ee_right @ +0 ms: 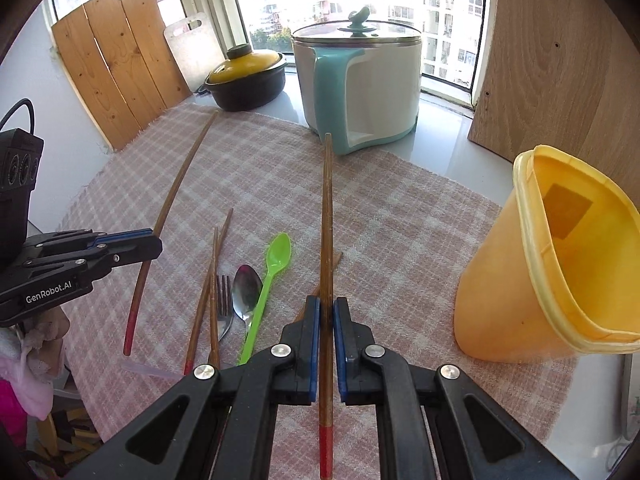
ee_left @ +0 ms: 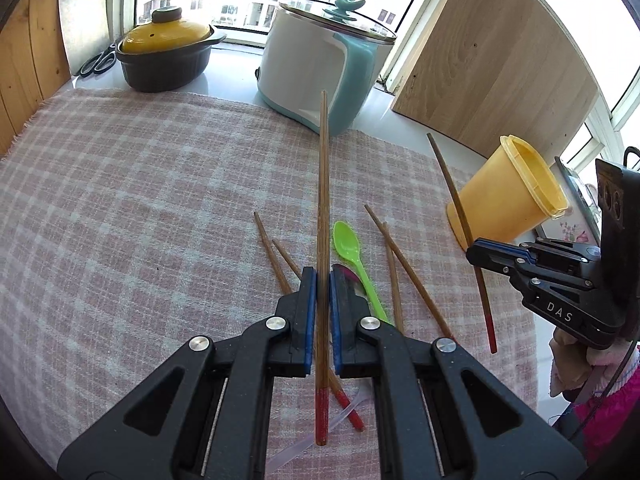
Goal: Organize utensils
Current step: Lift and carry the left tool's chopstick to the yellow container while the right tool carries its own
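My left gripper (ee_left: 322, 280) is shut on a wooden chopstick with a red end (ee_left: 322, 208), held above the cloth; it shows from the side in the right wrist view (ee_right: 154, 246). My right gripper (ee_right: 327, 312) is shut on another red-ended chopstick (ee_right: 327, 216), also seen in the left wrist view (ee_left: 476, 250). A yellow plastic cup (ee_right: 532, 280) stands to the right, tilted in view, open and empty. On the cloth lie several chopsticks (ee_right: 210, 280), a green plastic spoon (ee_right: 272, 268), a metal spoon (ee_right: 246, 290) and a fork (ee_right: 224, 304).
A pink checked cloth (ee_left: 140, 200) covers the counter. A white and teal electric pot (ee_right: 360, 80) and a dark casserole with yellow lid (ee_right: 248, 76) stand at the back by the window. Scissors (ee_left: 98, 62) and a cutting board (ee_left: 84, 16) are back left. Wooden boards (ee_right: 560, 80) stand right.
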`<state>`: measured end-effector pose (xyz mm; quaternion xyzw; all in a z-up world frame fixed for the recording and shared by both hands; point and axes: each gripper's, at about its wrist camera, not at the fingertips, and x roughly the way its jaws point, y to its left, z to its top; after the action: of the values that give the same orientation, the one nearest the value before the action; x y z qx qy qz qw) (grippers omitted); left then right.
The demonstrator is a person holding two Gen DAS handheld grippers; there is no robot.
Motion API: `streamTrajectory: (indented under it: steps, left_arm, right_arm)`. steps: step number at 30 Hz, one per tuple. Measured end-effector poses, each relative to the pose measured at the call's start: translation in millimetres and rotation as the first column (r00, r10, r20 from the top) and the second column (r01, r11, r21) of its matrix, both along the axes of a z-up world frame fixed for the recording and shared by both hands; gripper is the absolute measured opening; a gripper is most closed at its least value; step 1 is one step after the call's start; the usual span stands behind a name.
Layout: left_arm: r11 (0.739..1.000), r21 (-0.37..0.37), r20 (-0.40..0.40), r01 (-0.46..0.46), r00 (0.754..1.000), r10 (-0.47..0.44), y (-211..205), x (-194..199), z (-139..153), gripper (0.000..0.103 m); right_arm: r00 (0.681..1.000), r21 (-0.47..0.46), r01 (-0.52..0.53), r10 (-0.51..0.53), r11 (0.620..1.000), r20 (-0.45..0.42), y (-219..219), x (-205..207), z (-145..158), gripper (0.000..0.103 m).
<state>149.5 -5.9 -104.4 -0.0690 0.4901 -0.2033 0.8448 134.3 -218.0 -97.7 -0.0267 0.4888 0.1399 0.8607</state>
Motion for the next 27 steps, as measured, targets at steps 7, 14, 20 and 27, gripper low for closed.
streamTrajectory:
  steps: [7, 14, 20, 27]
  left_arm:
    - [0.999, -0.041, 0.052, -0.014, 0.999, 0.016, -16, -5, 26, 0.005]
    - [0.998, -0.068, 0.097, 0.016, 0.995, -0.01, -48, -10, 52, 0.005]
    - [0.995, -0.089, 0.145, 0.035, 0.989, -0.022, -72, -12, 77, 0.005]
    - [0.994, -0.104, 0.182, 0.037, 0.983, -0.018, -96, -7, 97, 0.004]
  right_arm:
    - [0.997, 0.022, -0.032, 0.031, 0.999, 0.064, -10, -10, 30, 0.004]
    - [0.993, 0.037, -0.037, 0.033, 0.999, 0.118, -27, -18, 56, 0.004]
    - [0.986, 0.041, -0.028, 0.021, 0.999, 0.168, -44, -19, 79, 0.004]
    - [0.976, 0.013, -0.02, 0.017, 1.0, 0.217, -59, -15, 96, 0.004]
